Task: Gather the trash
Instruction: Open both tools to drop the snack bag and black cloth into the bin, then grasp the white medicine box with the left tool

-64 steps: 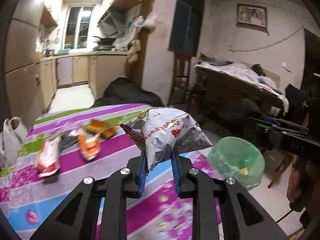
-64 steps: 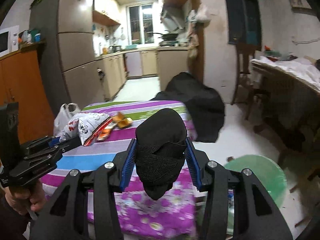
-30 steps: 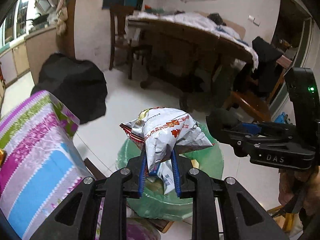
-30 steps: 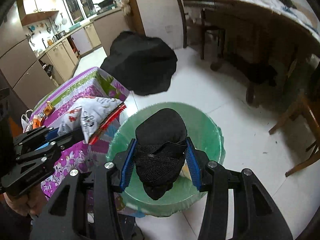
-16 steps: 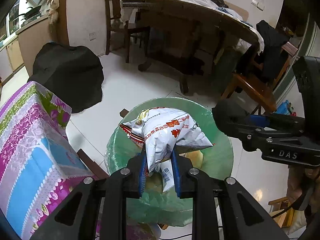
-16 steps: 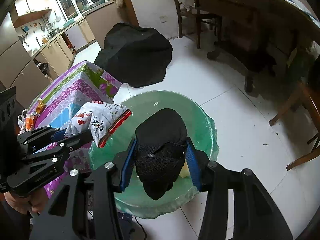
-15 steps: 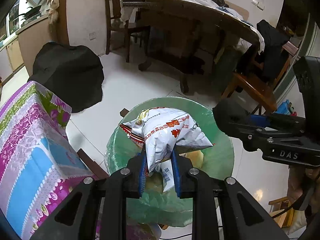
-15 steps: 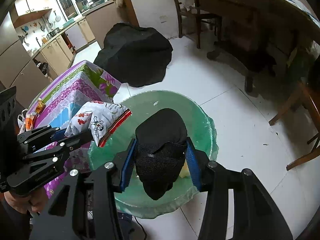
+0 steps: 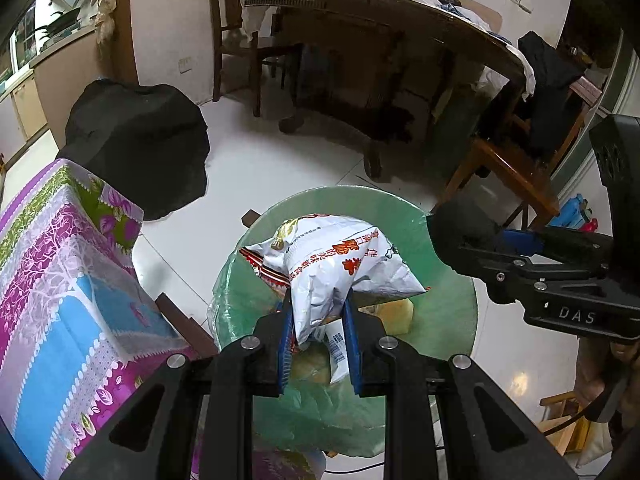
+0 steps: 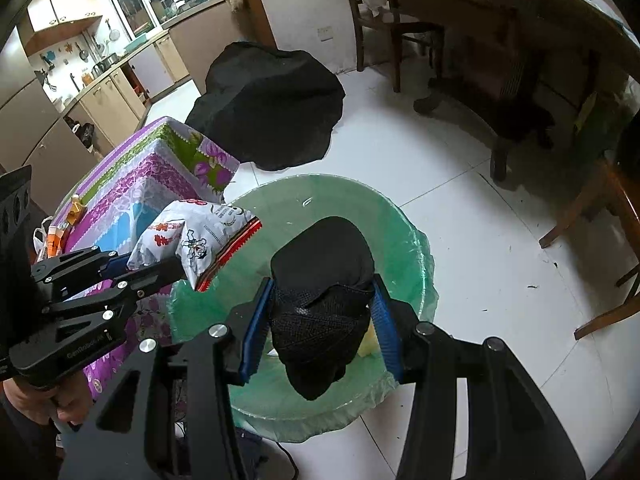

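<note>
Left gripper [image 9: 316,320] clamps a white snack bag [image 9: 332,264] over the green-lined bin [image 9: 448,312] — right gripper [image 10: 320,324] pinches a black bundle [image 10: 320,292] above the same bin, beside the bench [image 9: 60,280]

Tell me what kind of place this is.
Most likely a lived-in home: a kitchen with beige cabinets adjoins a room with a dark wooden dining table, wooden chairs and a green-lined trash bin on white floor tiles.

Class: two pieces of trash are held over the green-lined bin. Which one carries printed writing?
The white snack bag, pinched in the left gripper, shows red print. The black bundle in the right gripper is plain dark fabric.
</note>
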`<action>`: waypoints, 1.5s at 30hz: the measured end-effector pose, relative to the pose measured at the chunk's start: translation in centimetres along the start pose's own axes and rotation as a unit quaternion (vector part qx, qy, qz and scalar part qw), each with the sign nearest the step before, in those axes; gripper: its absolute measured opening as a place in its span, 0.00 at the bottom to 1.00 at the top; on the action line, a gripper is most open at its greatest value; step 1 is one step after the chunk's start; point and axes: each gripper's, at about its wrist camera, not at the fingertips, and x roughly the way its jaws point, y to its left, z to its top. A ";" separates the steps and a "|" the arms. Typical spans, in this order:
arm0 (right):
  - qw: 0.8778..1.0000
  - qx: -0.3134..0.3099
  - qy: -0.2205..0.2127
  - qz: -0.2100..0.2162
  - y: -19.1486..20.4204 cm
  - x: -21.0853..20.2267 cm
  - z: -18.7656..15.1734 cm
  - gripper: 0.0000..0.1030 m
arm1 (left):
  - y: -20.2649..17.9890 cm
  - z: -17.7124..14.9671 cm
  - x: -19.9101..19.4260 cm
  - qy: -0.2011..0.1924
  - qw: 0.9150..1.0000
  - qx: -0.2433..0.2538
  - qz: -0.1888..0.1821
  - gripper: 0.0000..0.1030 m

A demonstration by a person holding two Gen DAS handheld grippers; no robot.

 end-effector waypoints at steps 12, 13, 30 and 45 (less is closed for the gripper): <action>1.000 0.001 -0.001 0.002 -0.1 0.1 -0.1 0.45 | 0.4 -0.2 0.1 0.002 1.000 -0.002 0.009 0.23; 1.000 0.001 -0.001 0.002 -0.1 0.1 -0.1 0.45 | 0.3 -0.2 0.1 0.003 1.000 -0.001 0.008 0.23; 1.000 0.012 -0.009 -0.002 -1.1 -0.2 -0.5 0.53 | 1.3 -0.5 0.0 0.006 1.000 -0.013 0.024 0.33; 1.000 0.014 -0.020 -0.001 -1.5 -1.0 -0.8 0.57 | 1.1 -0.6 -0.8 0.003 0.999 -0.011 0.032 0.36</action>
